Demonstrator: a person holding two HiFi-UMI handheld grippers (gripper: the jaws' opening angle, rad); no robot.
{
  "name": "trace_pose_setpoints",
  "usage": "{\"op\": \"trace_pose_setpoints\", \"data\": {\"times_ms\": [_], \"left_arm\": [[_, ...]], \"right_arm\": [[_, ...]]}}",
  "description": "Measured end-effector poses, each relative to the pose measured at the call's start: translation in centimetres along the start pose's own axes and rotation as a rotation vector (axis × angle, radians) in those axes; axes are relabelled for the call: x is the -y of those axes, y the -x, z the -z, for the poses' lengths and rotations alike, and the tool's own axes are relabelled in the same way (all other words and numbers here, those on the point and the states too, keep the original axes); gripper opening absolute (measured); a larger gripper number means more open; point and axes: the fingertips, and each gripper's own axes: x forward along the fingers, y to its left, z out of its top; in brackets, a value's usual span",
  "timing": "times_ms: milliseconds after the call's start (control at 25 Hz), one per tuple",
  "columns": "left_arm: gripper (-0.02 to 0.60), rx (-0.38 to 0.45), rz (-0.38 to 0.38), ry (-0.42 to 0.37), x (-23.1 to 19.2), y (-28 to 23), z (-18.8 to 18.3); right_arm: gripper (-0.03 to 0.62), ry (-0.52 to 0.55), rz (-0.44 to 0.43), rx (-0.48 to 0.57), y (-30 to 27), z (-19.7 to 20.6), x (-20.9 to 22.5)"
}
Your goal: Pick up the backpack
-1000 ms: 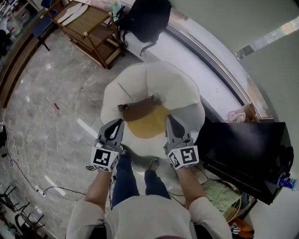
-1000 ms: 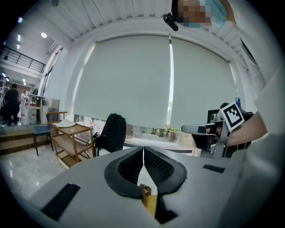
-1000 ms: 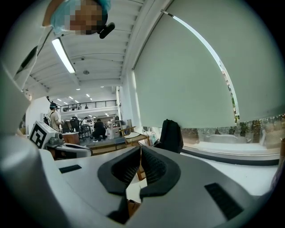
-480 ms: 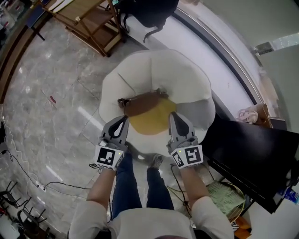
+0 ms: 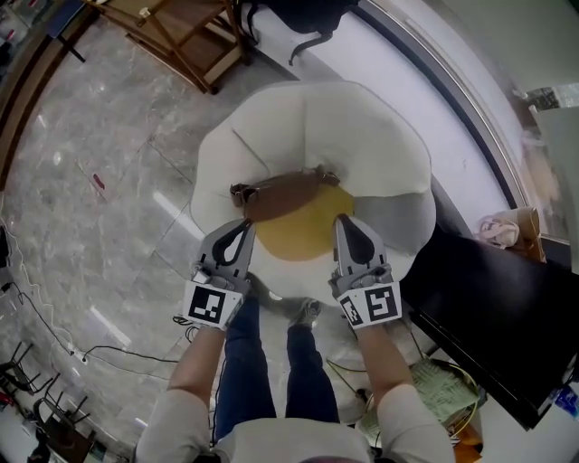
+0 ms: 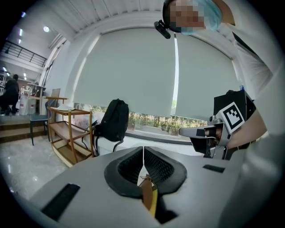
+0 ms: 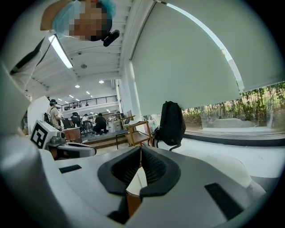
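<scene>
left tool [image 5: 242, 224], right tool [image 5: 344, 222] — jaws together (both empty), white chair [image 5: 308, 136] before backpack [image 5: 303, 13], wooden cart [image 5: 181, 36] beside it

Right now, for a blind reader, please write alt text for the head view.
The left gripper and right gripper, both shut, point at a white padded seat holding a yellow cushion; the black backpack sits at the top edge beside a wooden shelf.

Bright daylight comes through the window blinds [image 6: 133, 71]; strong fisheye bending at edges, floor [image 5: 109, 181] shows glare.
</scene>
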Motion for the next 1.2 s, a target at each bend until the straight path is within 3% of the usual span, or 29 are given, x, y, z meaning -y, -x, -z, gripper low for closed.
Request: {"op": "trace_pose_setpoints", "data": {"times_ms": [680, 1200], "left_arm": [[0.032, -0.016, -0.039, 0.034, -3.3, -1.8, 5.1], [0.032, -0.067, -0.054, 0.036, -5.9, -3.1, 10.9]], "right_arm": [[0.029, 0.04, -0.028, -0.029, -4.4, 5.8, 0.7], [0.031, 0.05, 0.016, -0.099, -7.3, 12.4, 3.5]]}}
